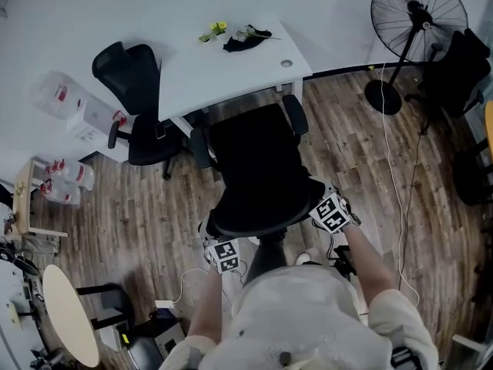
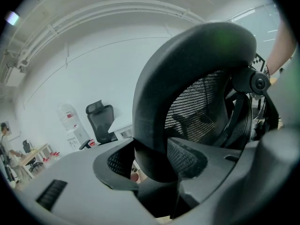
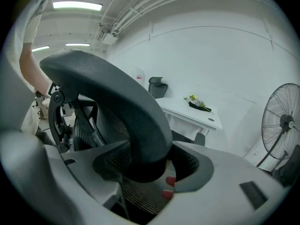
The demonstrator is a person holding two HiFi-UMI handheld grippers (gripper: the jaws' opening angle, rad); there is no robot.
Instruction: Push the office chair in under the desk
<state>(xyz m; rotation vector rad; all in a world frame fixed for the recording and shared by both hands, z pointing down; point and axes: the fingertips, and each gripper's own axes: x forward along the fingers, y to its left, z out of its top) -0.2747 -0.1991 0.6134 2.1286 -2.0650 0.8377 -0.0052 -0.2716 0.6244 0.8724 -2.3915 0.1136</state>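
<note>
Far left, a round table [image 1: 69, 314] at the pic's bottom corner, clear water jugs [image 1: 60, 95] by the wall above it. Next, a 2nd black chair [image 1: 139, 91] parked at the desk's left end. L gripper [image 1: 211, 233] is clamped on the left edge of the office chair [image 1: 258, 168] backrest; in the left gripper view both pads of the L gripper [image 2: 151, 165] sit against the thick frame rim [image 2: 187, 64], jaws wide but gripping. Chair is in the middle of the wood floor [image 1: 154, 214], facing the white desk [image 1: 208, 72], armrests about level w/ the desk's front edge, backrest well out. Flowers [image 1: 214, 31] lie at the desk's far side. R gripper [image 1: 314, 200] is clamped on the backrest's right edge; same in its own view, R gripper [image 3: 149, 165] w/ the rim between its pads. Far right, a standing fan [image 1: 418, 14].
</note>
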